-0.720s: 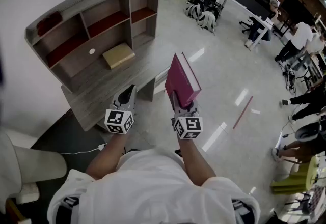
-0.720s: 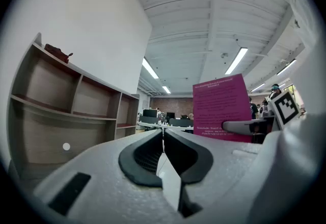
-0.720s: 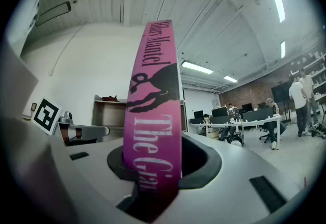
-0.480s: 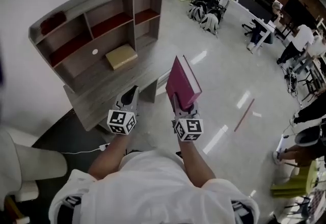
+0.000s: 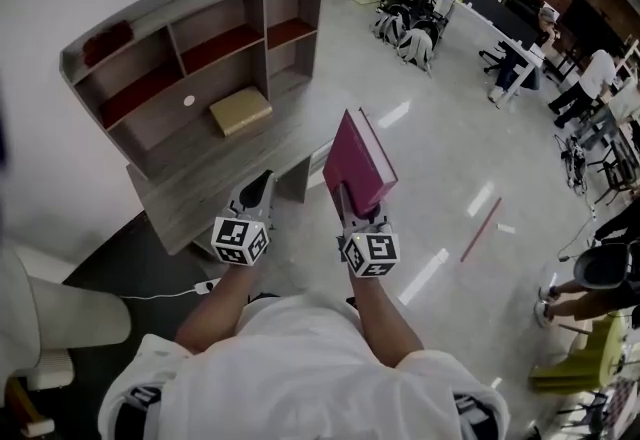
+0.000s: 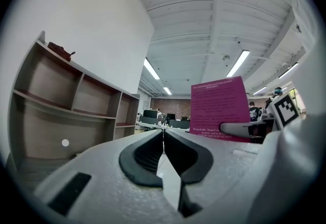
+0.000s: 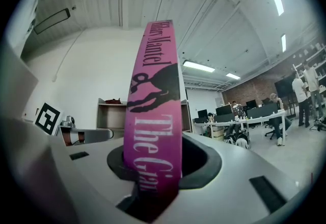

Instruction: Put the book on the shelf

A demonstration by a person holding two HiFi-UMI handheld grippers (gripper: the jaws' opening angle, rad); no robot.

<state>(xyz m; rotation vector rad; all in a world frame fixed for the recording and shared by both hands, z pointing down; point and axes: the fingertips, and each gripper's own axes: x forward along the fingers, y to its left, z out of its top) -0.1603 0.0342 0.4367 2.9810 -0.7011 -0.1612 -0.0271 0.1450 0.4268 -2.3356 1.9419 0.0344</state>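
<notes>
A thick magenta book [image 5: 358, 163] stands upright in my right gripper [image 5: 356, 211], whose jaws are shut on its lower end; its spine [image 7: 155, 116] fills the right gripper view. The wooden shelf unit [image 5: 200, 38] on a desk lies ahead and to the left, with several compartments. My left gripper [image 5: 256, 193] hangs beside the right one over the desk's near edge, jaws shut and holding nothing. In the left gripper view the book's back cover [image 6: 218, 107] shows at the right, and the shelf [image 6: 61, 111] at the left.
A tan book [image 5: 240, 110] lies flat on the desk [image 5: 190, 193] under the shelves. A dark red object [image 5: 104, 38] sits on top of the shelf unit. A white chair [image 5: 60, 318] stands at the left. Office desks and people are far off at the right.
The view has shifted slightly, the shelf sitting a little lower and closer in frame. Both grippers and the book keep their places relative to each other.
</notes>
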